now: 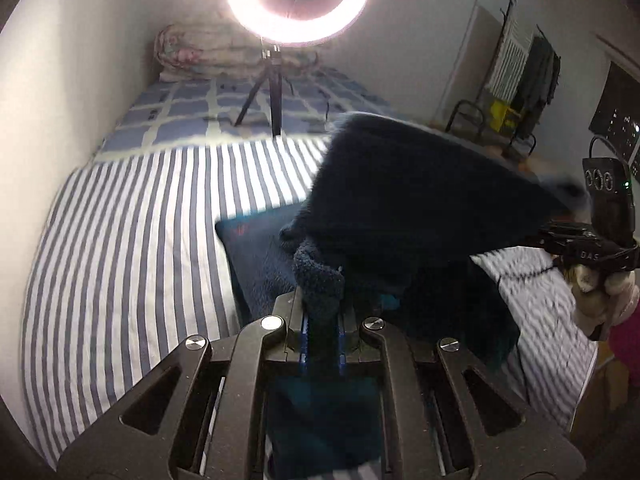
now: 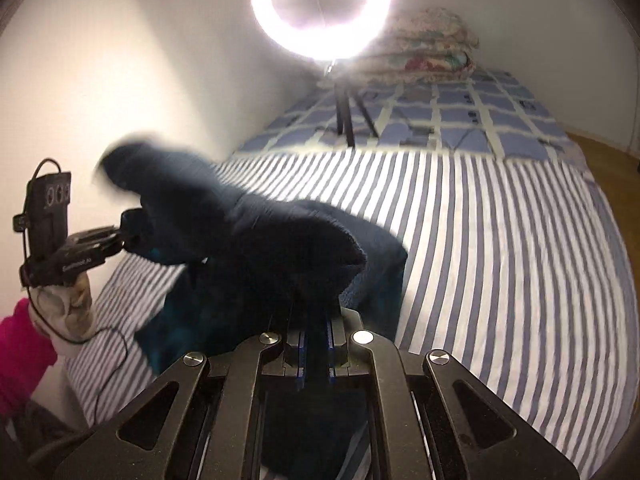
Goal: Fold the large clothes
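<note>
Fleece (image 1: 400, 200), dark blue and blurred, hangs lifted over the striped bed (image 1: 120, 240), with part of it lying on the sheet, and both grippers are clamped on it: the left gripper (image 1: 322, 300) pinches a bunched corner between nearly closed jaws, the right gripper (image 2: 314, 320) another edge. Only the left view shows the clothes rack (image 1: 520, 80) by the far wall and the right hand (image 1: 600, 292) under its gripper; only the right view shows the left hand (image 2: 64, 304), its pink sleeve (image 2: 20, 360) and a trailing cable (image 2: 104, 360). Both grippers point down toward the bed, with the ring light (image 2: 320, 4) standing beyond.
</note>
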`<state>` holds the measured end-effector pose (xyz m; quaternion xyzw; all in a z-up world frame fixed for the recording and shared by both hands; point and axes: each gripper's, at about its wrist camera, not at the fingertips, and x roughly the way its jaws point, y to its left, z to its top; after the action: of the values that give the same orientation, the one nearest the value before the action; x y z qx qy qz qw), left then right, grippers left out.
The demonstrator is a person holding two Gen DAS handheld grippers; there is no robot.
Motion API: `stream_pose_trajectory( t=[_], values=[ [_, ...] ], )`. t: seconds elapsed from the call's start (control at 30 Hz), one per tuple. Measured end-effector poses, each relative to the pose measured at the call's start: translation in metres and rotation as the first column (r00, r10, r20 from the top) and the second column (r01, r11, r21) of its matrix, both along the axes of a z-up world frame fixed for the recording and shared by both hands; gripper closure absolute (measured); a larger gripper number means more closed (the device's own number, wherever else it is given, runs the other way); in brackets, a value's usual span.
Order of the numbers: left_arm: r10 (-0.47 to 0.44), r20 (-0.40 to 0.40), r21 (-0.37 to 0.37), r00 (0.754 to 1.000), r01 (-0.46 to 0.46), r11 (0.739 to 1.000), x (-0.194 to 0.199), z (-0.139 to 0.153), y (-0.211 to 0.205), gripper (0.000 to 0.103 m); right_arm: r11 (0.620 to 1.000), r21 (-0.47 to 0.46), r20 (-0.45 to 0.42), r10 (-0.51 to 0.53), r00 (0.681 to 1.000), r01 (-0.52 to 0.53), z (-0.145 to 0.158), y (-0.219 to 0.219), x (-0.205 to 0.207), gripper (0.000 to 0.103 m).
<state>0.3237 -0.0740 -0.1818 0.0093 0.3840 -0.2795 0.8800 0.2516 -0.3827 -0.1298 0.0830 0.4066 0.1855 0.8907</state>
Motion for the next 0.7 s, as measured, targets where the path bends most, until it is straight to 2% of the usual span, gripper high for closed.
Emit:
stream_pose_trajectory(
  t=[0.2, 0.3, 0.37, 0.4, 0.47, 0.53, 0.7],
  values=[
    [-0.039, -0.055, 0.086, 0.998, 0.044, 0.995, -0.037, -0.035, -0.002, 0.094, 0.999, -0.050, -0.077, 0.011, 0.997, -0.015, -0.034, 0.015, -0.039, 0.097],
    [-0.021, -0.061, 0.126, 0.998, 0.029, 0.992, -0.048, -0.038, -0.002, 0.090, 0.997, -0.083, -0.099, -0.003, 0.995, -0.005, -0.043, 0.017, -0.046, 0.097],
    [-0.018, -0.053, 0.142, 0.998, 0.026, 0.990, -0.059, -0.032, 0.000, 0.087, 0.996, -0.090, -0.095, -0.017, 0.995, 0.009, -0.034, 0.017, -0.048, 0.094],
    [-0.015, -0.047, 0.149, 0.999, 0.022, 0.989, -0.064, -0.028, 0.001, 0.083, 0.995, -0.100, -0.086, -0.023, 0.996, 0.014, -0.028, 0.019, -0.050, 0.092],
    [-0.014, -0.033, 0.154, 0.999, 0.019, 0.988, -0.076, -0.017, 0.007, 0.077, 0.988, -0.150, -0.058, -0.029, 0.998, 0.020, -0.009, 0.023, -0.057, 0.090],
    [-0.011, -0.018, 0.148, 1.000, 0.014, 0.989, -0.088, -0.005, 0.015, 0.077, 0.984, -0.180, -0.036, -0.025, 0.999, 0.018, 0.007, 0.025, -0.069, 0.088],
    [0.017, 0.011, 0.066, 1.000, -0.018, 0.998, -0.125, 0.039, 0.044, 0.077, 0.980, -0.195, 0.033, -0.026, 0.999, 0.032, 0.048, 0.025, -0.106, 0.088]
  ],
)
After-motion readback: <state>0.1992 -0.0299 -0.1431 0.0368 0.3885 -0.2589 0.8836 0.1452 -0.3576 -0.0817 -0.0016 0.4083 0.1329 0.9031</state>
